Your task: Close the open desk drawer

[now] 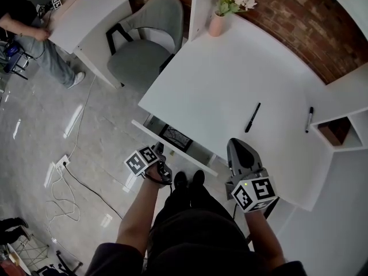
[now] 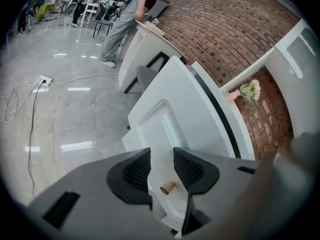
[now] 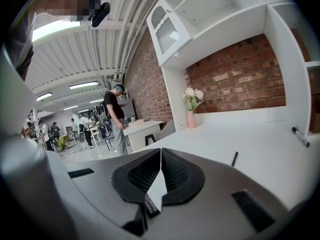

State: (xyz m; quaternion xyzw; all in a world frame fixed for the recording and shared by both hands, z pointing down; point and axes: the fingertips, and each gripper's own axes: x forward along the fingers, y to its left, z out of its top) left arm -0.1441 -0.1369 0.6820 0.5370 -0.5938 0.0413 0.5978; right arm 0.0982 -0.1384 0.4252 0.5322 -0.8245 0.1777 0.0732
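Drawer is open, pulled out from the white desk at its 7 o'clock edge in head view. Left gripper is at the drawer front, jaws apart. In left gripper view the brass knob sits between its pads, not clamped. Right gripper is at 3 o'clock of the drawer over the desk's near edge, jaws together on nothing. Two black pens lie at the desktop's 3 o'clock, a pink vase at 12. Only print visible: black-and-white square codes on the marker cubes.
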